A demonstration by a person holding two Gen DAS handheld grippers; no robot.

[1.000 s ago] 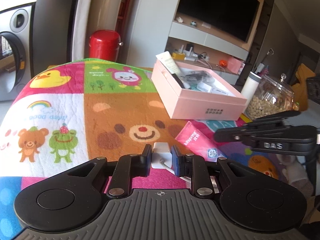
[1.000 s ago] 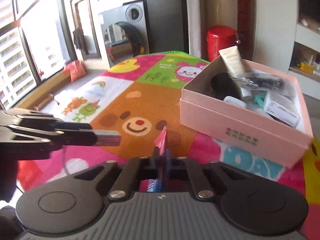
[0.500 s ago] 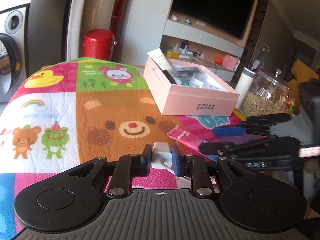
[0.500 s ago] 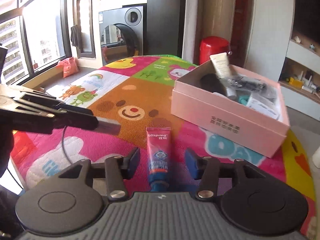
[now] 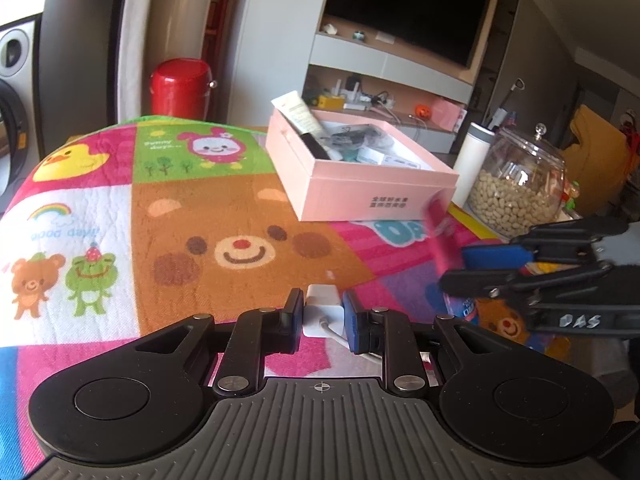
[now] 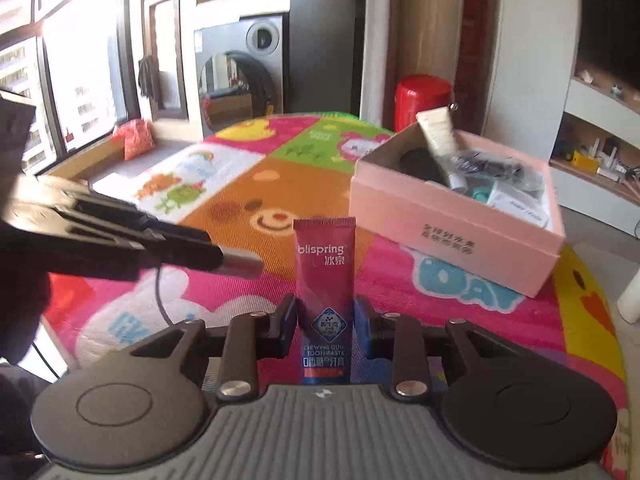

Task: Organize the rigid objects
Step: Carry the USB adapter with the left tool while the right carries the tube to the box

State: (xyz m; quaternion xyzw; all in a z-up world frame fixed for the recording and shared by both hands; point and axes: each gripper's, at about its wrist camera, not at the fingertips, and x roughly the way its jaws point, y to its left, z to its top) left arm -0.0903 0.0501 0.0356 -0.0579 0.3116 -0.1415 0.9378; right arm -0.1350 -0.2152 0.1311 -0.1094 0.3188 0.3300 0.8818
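Note:
My left gripper (image 5: 323,312) is shut on a small white charger (image 5: 323,305) whose cable trails back under the jaws. A red toothpaste tube (image 6: 325,264) stands upright between the pads of my right gripper (image 6: 325,320). Its jaws are closing, and the pads press on the tube's two edges. In the left wrist view the tube (image 5: 438,232) shows blurred and lifted, at the tips of the right gripper (image 5: 472,268). The open pink box (image 5: 360,196), (image 6: 460,240) sits ahead on the cartoon mat (image 5: 200,220) and holds several small items.
A cream tube (image 5: 298,112) leans out of the box's far corner. At the table's right edge stand a glass jar of beans (image 5: 516,188) and a white cup (image 5: 476,160). A red canister (image 5: 180,88) sits behind the table. The left gripper (image 6: 240,266) reaches in from the left.
The right gripper let go of the tube it held edge-on, the tube lay on the mat, and now the jaws grip it across its width, standing. The left gripper kept its hold.

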